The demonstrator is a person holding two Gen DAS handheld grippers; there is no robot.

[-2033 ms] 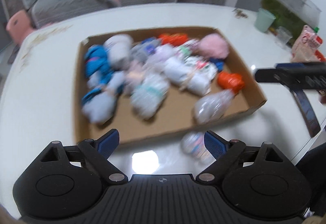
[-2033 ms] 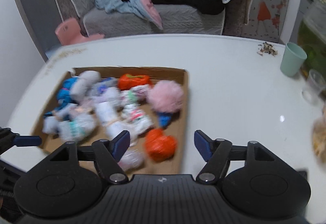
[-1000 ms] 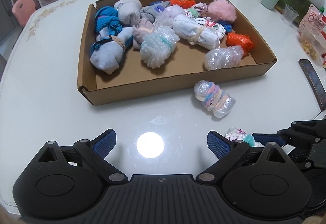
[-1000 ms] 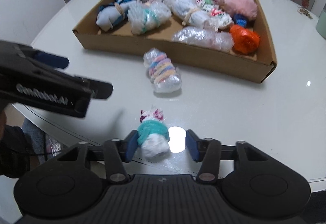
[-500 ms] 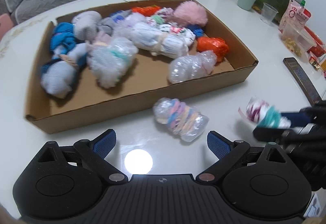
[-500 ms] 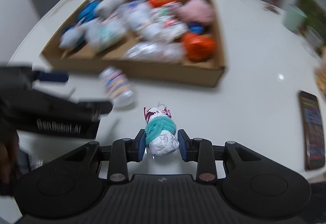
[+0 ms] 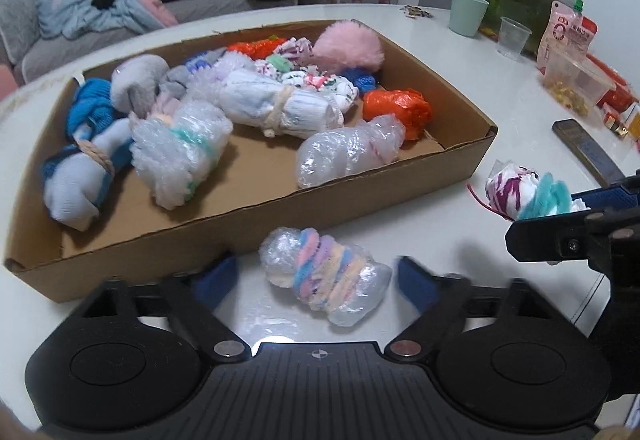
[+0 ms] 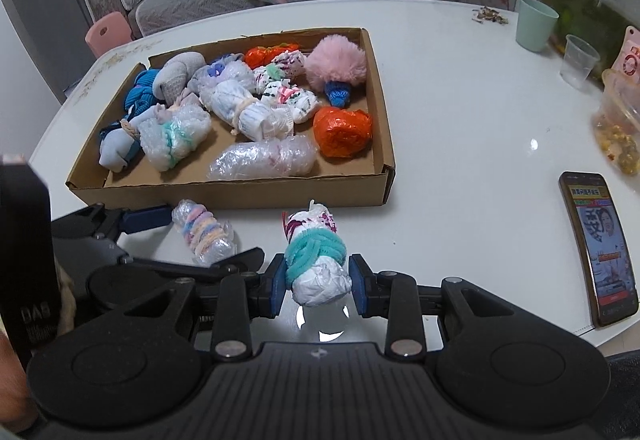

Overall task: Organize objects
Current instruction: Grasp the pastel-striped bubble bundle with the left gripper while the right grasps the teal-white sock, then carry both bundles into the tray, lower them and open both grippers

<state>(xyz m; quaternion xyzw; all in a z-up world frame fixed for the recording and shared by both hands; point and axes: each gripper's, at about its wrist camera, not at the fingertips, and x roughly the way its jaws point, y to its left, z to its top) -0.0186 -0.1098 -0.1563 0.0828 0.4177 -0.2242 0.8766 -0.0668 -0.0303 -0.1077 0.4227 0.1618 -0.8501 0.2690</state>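
My right gripper [image 8: 318,286] is clamped on a white bundle with a teal band [image 8: 316,260], its pads pressing both sides, and the bundle is lifted clear of the white table [image 8: 460,112]. My left gripper [image 7: 316,282] has just been closing; its blue pads stand on either side of a plastic-wrapped bundle with pastel bands [image 7: 326,276] that lies on the table, and I see gaps between pads and wrap. That bundle sits just near of the cardboard box [image 7: 256,220], close to its front wall. The box holds many more wrapped bundles, an orange one [image 8: 342,134] at its near right corner and a pink pompom [image 8: 336,64] farther back. To the right a phone [image 8: 596,248] lies near the table edge; a green cup [image 8: 534,24] stands far right.
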